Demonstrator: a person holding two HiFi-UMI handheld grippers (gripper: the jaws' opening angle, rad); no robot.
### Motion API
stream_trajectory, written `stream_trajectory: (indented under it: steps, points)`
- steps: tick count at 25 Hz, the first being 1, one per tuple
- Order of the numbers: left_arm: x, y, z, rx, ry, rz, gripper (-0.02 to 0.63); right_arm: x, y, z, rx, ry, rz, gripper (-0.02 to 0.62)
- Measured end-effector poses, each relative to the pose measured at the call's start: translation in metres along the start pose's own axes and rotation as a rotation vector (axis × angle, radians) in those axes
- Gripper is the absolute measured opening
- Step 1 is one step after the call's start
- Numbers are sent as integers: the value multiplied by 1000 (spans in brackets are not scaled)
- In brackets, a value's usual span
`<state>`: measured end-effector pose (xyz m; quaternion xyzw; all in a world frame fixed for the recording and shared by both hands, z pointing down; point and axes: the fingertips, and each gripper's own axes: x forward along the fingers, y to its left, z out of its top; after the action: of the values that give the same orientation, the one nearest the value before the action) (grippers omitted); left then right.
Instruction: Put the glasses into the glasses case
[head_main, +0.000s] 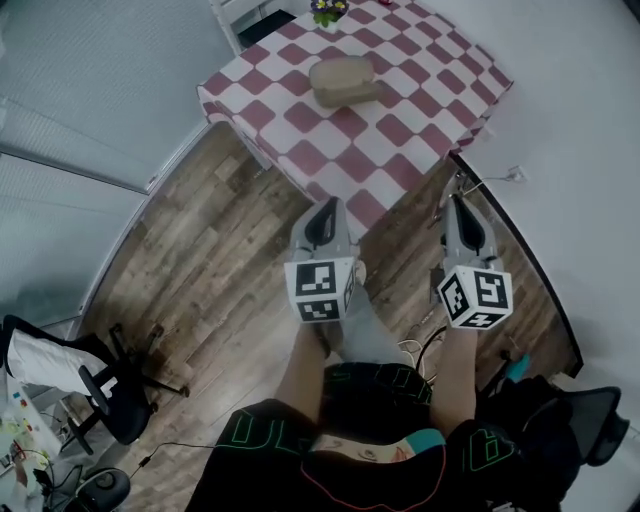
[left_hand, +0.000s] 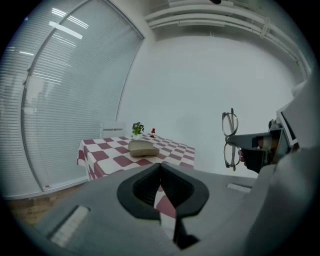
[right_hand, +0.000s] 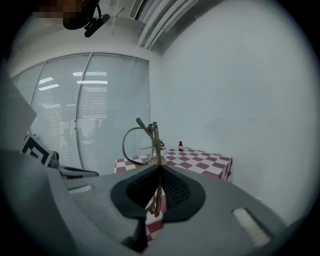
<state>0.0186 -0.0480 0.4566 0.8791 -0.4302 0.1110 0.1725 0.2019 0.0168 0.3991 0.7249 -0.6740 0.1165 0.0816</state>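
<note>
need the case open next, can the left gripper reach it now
Probably not yet: the left gripper is over the floor, short of the table, the case farther in. Nothing blocks the way.

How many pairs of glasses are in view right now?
1. The glasses are clamped in the right gripper, in the air short of the table. Another could be hidden inside the glasses case.

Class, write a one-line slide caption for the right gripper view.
Right gripper shut on the glasses, lenses standing above its jaws, with the checked table beyond.
</note>
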Motion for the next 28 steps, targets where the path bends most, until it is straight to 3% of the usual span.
stream_trajectory:
  steps: [7, 10, 19, 28]
  points:
    - [41, 17, 6, 18, 50, 60, 9, 33, -34, -9, 70, -6, -10, 19]
    - [59, 7, 21, 40, 43, 43, 9, 46, -50, -5, 100, -19, -12, 20]
    - [96, -25, 74, 85, -8, 4, 9, 78, -96, 43, 130, -116, -13, 18]
    - [108, -26, 118, 110, -77, 25, 9, 105, -93, 88, 121, -195, 49, 18]
